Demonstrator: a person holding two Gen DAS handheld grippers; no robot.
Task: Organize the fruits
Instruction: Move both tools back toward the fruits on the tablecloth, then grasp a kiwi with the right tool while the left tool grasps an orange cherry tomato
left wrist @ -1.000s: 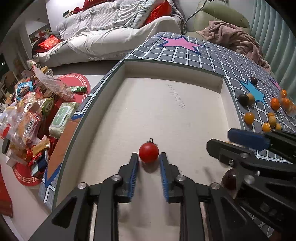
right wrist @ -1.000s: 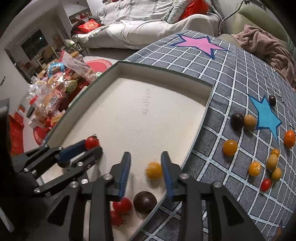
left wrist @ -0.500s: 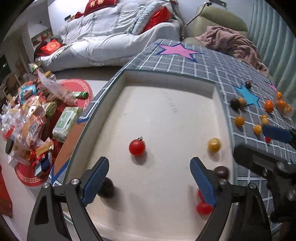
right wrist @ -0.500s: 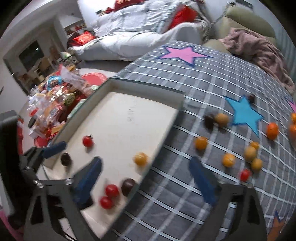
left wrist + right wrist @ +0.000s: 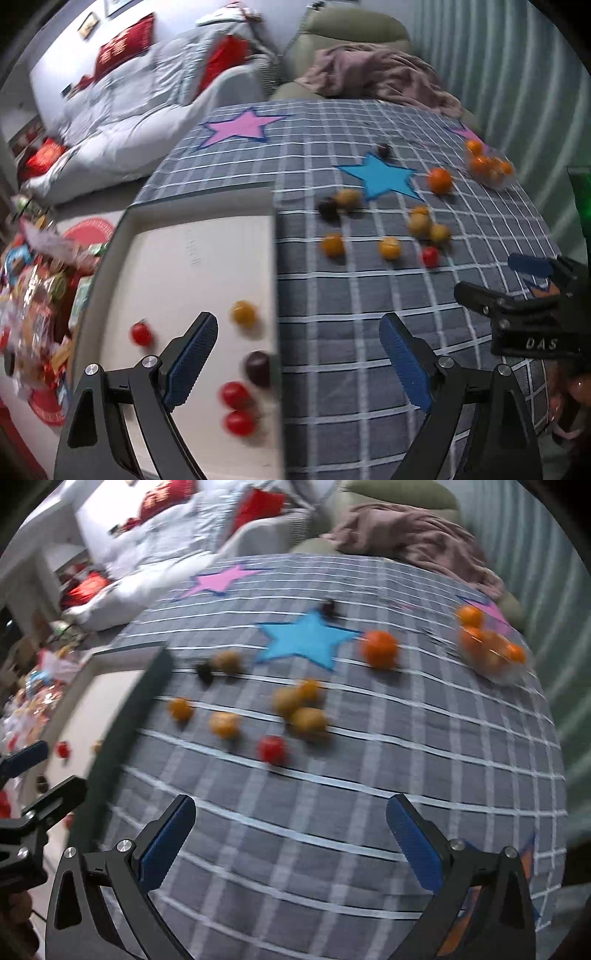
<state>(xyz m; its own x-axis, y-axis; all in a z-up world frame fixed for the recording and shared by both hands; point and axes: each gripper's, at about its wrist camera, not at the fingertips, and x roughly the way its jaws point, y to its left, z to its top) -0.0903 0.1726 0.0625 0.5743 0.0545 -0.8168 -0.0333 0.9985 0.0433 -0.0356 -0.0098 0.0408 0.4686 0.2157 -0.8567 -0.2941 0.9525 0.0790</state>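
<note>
Hanging released and empty, my left gripper (image 5: 297, 356) and right gripper (image 5: 291, 843) have just spread their jaws. I am between picks: five fruits lie in the tray (image 5: 271, 240) at left. Next calls for closing on the near red tomato (image 5: 272, 749) on the checked cloth (image 5: 332, 812).

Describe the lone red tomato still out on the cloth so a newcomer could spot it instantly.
Find the blue star on the grey checked cloth. Nearer the camera sits a cluster of yellow fruits; the red tomato lies just below it, the only red one outside the tray.
</note>
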